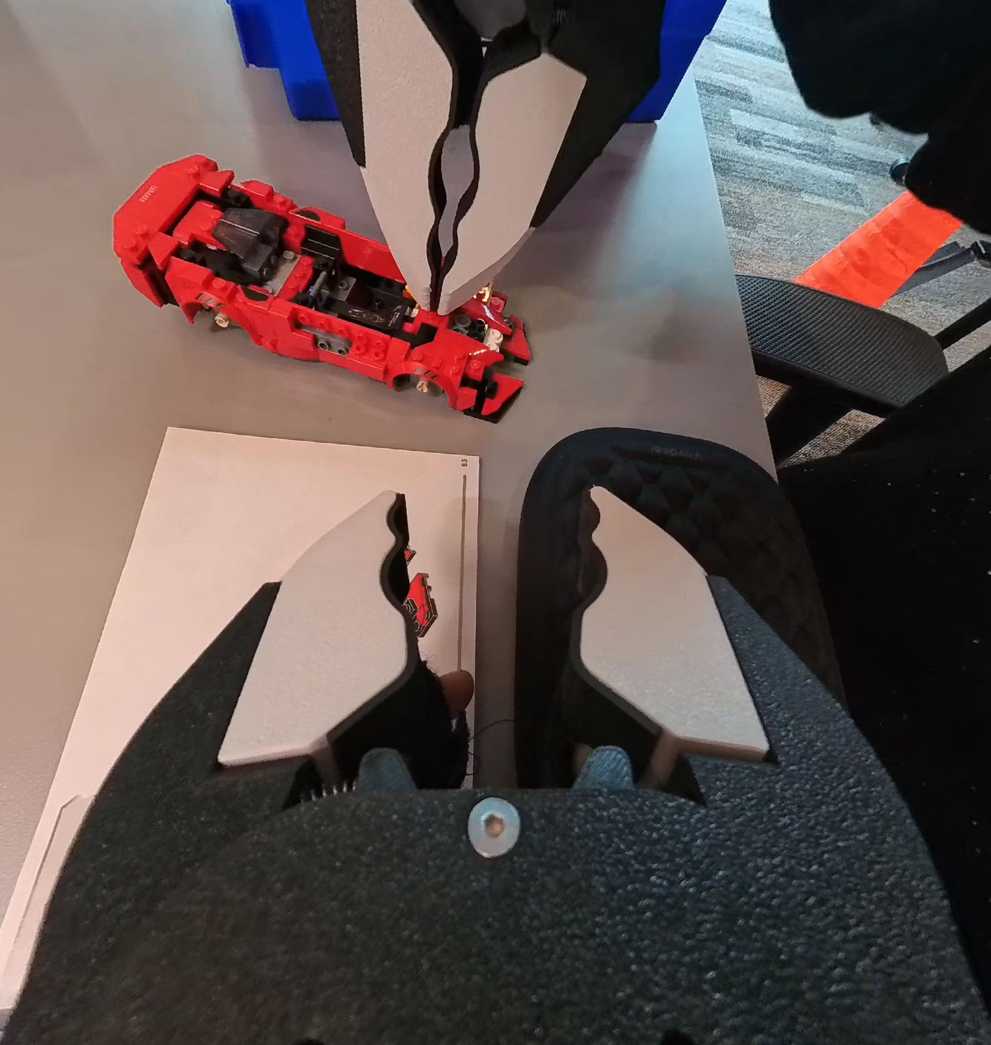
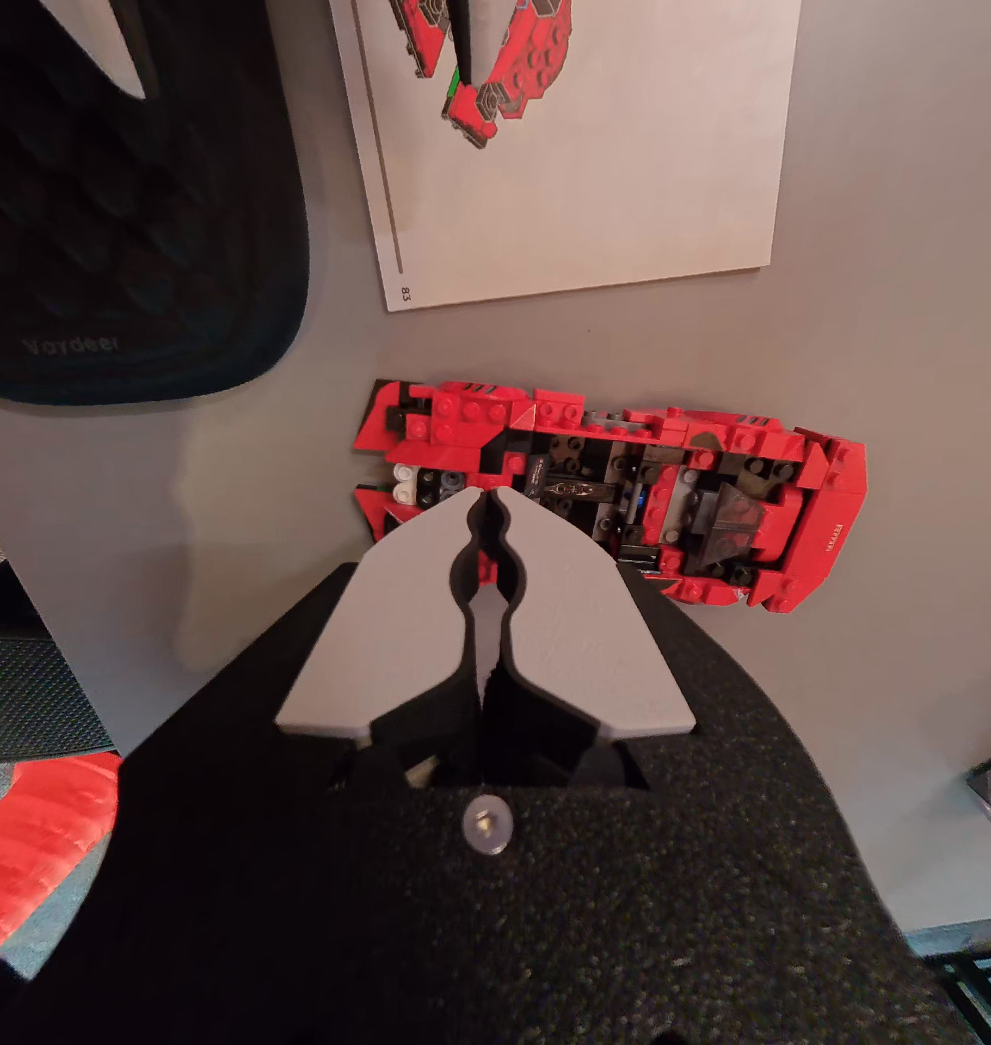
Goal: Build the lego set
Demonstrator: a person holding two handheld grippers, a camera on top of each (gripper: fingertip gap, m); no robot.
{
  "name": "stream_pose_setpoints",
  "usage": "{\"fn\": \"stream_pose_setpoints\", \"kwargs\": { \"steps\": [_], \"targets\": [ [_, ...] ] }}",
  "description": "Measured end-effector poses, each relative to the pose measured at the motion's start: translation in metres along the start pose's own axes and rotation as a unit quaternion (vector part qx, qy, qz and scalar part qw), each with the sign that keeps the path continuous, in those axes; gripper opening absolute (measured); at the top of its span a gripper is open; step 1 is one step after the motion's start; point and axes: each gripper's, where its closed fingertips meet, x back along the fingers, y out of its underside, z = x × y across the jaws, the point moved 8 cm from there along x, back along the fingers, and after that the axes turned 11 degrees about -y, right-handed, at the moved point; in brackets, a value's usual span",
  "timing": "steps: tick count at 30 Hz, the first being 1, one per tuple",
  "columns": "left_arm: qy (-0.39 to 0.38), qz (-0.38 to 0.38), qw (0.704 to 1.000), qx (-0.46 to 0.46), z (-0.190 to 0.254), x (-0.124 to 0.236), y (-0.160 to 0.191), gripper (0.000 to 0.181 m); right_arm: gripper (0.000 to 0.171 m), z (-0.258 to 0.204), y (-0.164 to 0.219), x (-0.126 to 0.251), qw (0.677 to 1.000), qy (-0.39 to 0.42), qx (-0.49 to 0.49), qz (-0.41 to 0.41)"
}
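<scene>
My right claw (image 1: 437,302) is clenched, tips nearly together, pressing down on the front end of the red toy car (image 1: 312,283); whether a piece sits between them I cannot tell. The car lies on the grey table (image 1: 57,339) near its right edge, beyond the instruction page (image 1: 255,537). My left claw (image 1: 496,497) hangs released, wide apart, above the page and a black pad (image 1: 736,509).

Right tongs (image 1: 437,302) tip-down on red lego car (image 1: 289,294), left tongs (image 1: 496,497) parted over booklet (image 1: 244,565)
</scene>
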Motion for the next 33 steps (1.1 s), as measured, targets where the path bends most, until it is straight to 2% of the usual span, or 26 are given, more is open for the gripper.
{"fn": "stream_pose_setpoints", "kwargs": {
  "steps": [10,15,16,19,23,24,26,29,31,33],
  "targets": [
    [0.001,-0.001,1.000,0.005,-0.001,-0.001,0.001,0.058,0.000,0.001,-0.001,-0.001,1.000,-0.003,0.005,-0.004],
    [-0.006,0.000,1.000,0.005,-0.002,0.002,0.002,0.058,0.002,0.005,0.005,0.004,0.999,-0.009,-0.013,0.041],
    [-0.011,0.001,1.000,0.008,-0.003,0.004,0.002,0.058,0.014,0.005,0.006,0.007,0.998,-0.011,-0.019,0.060],
    [-0.025,0.005,1.000,0.016,-0.007,0.014,0.003,0.056,0.024,0.002,0.006,0.020,0.993,0.000,-0.026,0.113],
    [-0.079,-0.006,0.997,0.024,-0.018,0.035,0.008,0.049,0.056,-0.013,-0.005,0.027,0.980,0.017,-0.037,0.196],
    [-0.102,-0.009,0.994,0.030,-0.022,0.044,0.011,0.039,0.064,-0.018,-0.010,0.025,0.975,0.012,-0.049,0.216],
    [-0.152,-0.017,0.987,0.045,-0.031,0.065,0.020,0.001,0.073,-0.029,-0.023,0.018,0.959,0.000,-0.082,0.270],
    [-0.242,-0.064,0.966,0.059,-0.044,0.100,0.044,0.000,0.093,-0.045,-0.051,-0.002,0.930,-0.062,-0.133,0.337],
    [-0.275,-0.101,0.954,0.063,-0.050,0.116,0.060,0.000,0.104,-0.046,-0.066,-0.018,0.926,-0.073,-0.163,0.333],
    [-0.269,-0.112,0.954,0.070,-0.053,0.118,0.069,0.000,0.111,-0.040,-0.074,-0.029,0.927,-0.075,-0.190,0.315]
  ]
}}
